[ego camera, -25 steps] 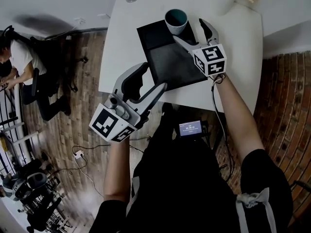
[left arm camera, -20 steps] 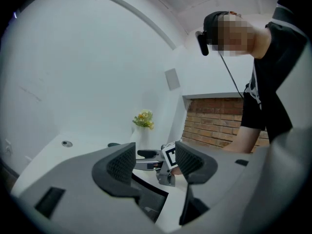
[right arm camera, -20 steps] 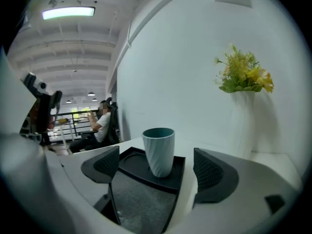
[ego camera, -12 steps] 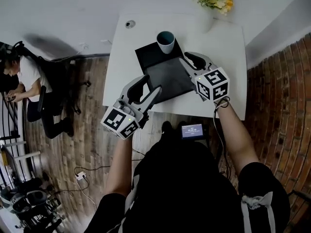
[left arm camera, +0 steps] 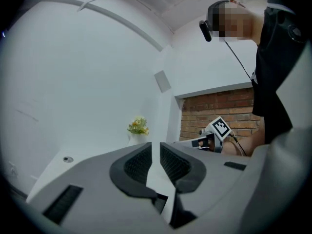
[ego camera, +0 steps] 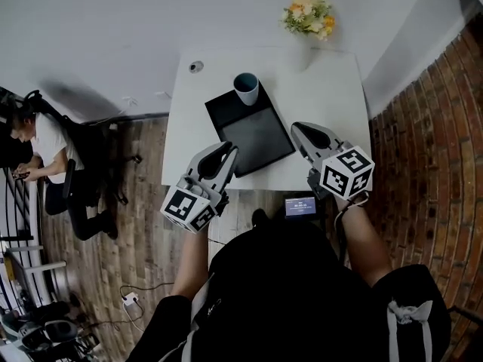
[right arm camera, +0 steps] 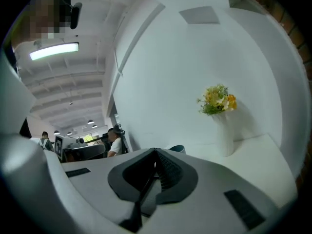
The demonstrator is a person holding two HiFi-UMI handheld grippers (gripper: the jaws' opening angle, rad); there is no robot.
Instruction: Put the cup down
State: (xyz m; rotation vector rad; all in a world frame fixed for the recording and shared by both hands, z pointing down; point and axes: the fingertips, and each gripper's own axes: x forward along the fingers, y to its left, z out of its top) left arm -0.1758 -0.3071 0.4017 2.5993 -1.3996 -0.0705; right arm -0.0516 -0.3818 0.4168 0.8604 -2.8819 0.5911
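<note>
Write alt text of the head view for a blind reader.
A teal cup stands at the far corner of a black tray on a white table, free of both tongs. The left tongs, closing on nothing, and the shut right tongs hover at the table's near edge; flowers stand at the far edge.

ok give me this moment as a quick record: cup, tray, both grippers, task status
cup: upright at the far end of the black tray, nothing touching it
black tray: flat on the white table, otherwise bare
white table: vase of flowers at its far edge
left gripper: by the table's near edge, jaws closing, narrow gap, nothing between them
right gripper: over the table's near side, jaws shut, empty
task status: cup is down, clear of both grippers
</note>
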